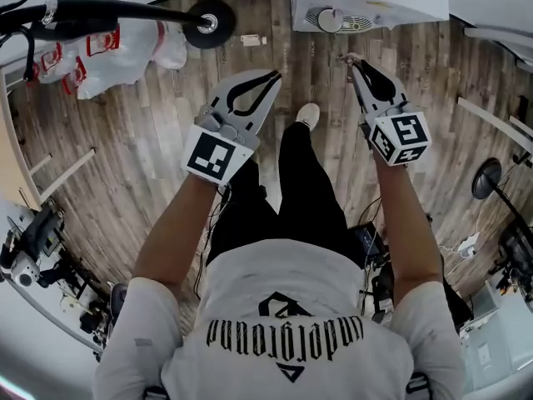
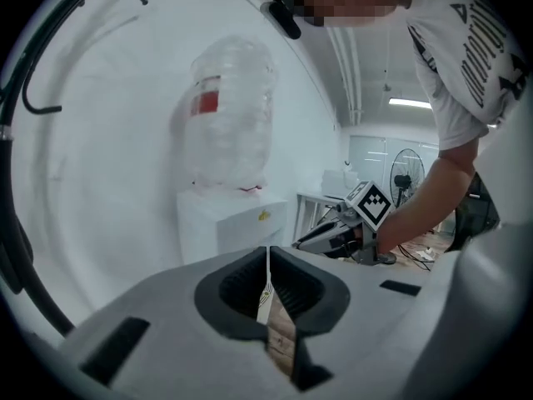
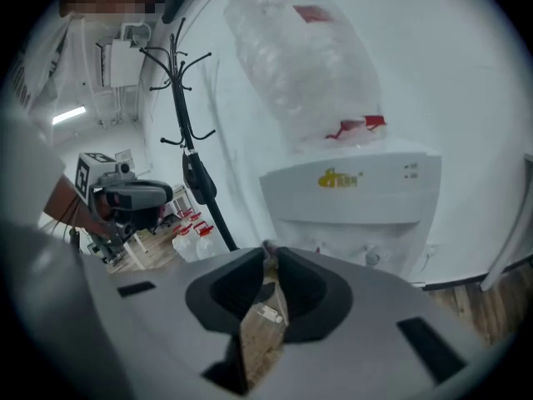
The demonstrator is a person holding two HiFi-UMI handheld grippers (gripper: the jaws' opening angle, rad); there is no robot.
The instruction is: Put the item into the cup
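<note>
In the head view the person stands on a plank floor [image 1: 125, 157] with both arms held out. The left claw [image 1: 273, 77] has its jaws met at the tips, nothing between them. The right claw [image 1: 353, 62] is pinched together on the item [image 1: 348, 57], a pale scrap too small to identify, held in the air over the boards. Ahead stands one white water dispenser [image 1: 400, 2]. Left of it is one black coat stand [image 1: 208, 23], then a bagged cluster of water jugs [image 1: 108, 52] that I cannot count. One small tag [image 1: 250, 38] lies on the open planks between stand and dispenser. One fan [image 1: 485, 179] sits by the right edge, and cluttered gear crowds both lower corners.

In the left gripper view the jaws are together. The dispenser with its upturned bottle rises ahead against a white wall, and the right claw is alongside.

In the right gripper view the tips clamp the item. The dispenser is close ahead, the coat stand is to its left, and the jugs are near the stand's foot
</note>
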